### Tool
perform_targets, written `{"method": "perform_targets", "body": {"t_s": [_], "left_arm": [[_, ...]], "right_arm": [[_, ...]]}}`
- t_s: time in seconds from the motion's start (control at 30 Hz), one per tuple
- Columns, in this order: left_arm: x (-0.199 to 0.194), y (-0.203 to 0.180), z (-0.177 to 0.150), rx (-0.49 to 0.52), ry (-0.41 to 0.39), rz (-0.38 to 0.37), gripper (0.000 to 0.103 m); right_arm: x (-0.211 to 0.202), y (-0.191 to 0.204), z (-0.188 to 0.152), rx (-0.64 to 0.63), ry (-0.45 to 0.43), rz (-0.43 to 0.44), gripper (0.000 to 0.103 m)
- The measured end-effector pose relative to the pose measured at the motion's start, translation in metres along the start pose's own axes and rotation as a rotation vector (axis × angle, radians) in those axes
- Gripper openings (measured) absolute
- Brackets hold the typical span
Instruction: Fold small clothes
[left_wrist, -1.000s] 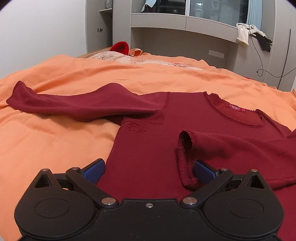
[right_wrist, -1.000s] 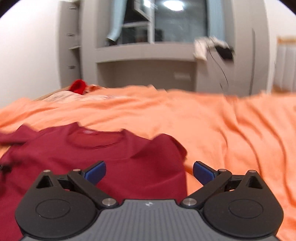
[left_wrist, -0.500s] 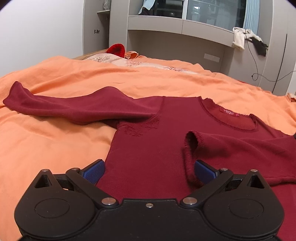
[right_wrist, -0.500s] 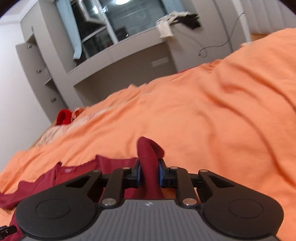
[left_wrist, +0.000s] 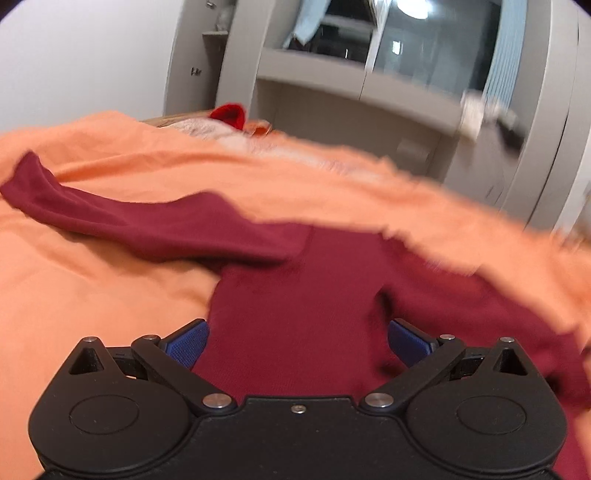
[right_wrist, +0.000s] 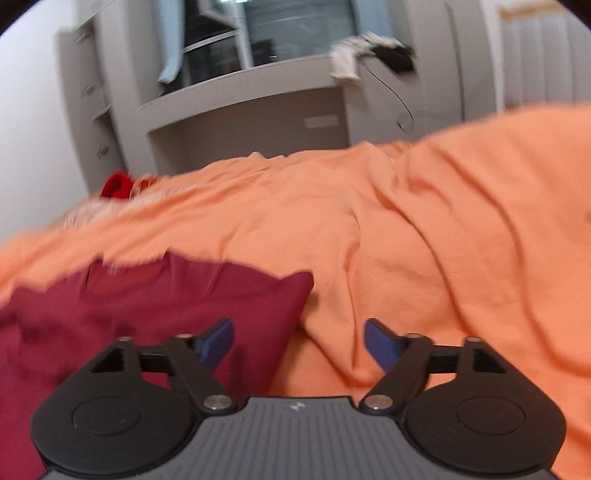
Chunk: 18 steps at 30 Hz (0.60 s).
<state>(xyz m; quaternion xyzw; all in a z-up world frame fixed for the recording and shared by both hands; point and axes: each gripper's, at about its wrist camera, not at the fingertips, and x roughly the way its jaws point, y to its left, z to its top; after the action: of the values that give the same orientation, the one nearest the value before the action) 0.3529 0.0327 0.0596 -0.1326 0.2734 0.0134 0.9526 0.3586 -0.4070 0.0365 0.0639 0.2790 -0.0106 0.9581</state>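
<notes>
Both tools hang over the dark red sweater (left_wrist: 295, 295) on the orange bed (right_wrist: 424, 229), the left tool (left_wrist: 298, 341) wide open and the right tool (right_wrist: 298, 338) opening with nothing gripped.

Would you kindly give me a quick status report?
Left claw open over dark red knit top. Right claw opening, nothing gripped. Orange bedsheet unobstructed.

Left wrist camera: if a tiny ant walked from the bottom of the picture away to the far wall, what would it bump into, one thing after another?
Black left hand-held gripper → dark red long-sleeved knit top → rumpled orange bedsheet → small bright red cloth thing → grey built-in cabinet.
</notes>
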Motion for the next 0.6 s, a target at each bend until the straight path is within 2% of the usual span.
{"method": "perform_targets", "body": {"t_s": [0.07, 0.13, 0.37, 0.43, 0.5, 0.57, 0.6], "left_arm": [[-0.005, 0.0, 0.002, -0.026, -0.036, -0.052, 0.102], [-0.007, -0.006, 0.0, 0.002, -0.06, -0.072, 0.102], [-0.001, -0.038, -0.021, 0.206, -0.09, -0.09, 0.099], [0.002, -0.043, -0.024, 0.23, -0.093, -0.126, 0.086], [0.008, -0.045, -0.024, 0.245, -0.083, -0.148, 0.082], [0.014, -0.051, -0.027, 0.263, -0.064, -0.165, 0.071], [0.017, -0.053, -0.028, 0.271, -0.054, -0.173, 0.062]], "right_arm": [[-0.018, 0.01, -0.013, -0.037, -0.015, 0.003, 0.094], [-0.03, 0.018, -0.024, -0.05, -0.04, 0.016, 0.096], [-0.033, 0.032, -0.033, -0.123, -0.054, 0.052, 0.097], [-0.033, 0.029, -0.034, -0.123, -0.054, 0.067, 0.098], [-0.033, 0.026, -0.035, -0.118, -0.051, 0.073, 0.098], [-0.033, 0.025, -0.036, -0.115, -0.047, 0.08, 0.098], [-0.032, 0.024, -0.037, -0.115, -0.045, 0.081, 0.098]]}}
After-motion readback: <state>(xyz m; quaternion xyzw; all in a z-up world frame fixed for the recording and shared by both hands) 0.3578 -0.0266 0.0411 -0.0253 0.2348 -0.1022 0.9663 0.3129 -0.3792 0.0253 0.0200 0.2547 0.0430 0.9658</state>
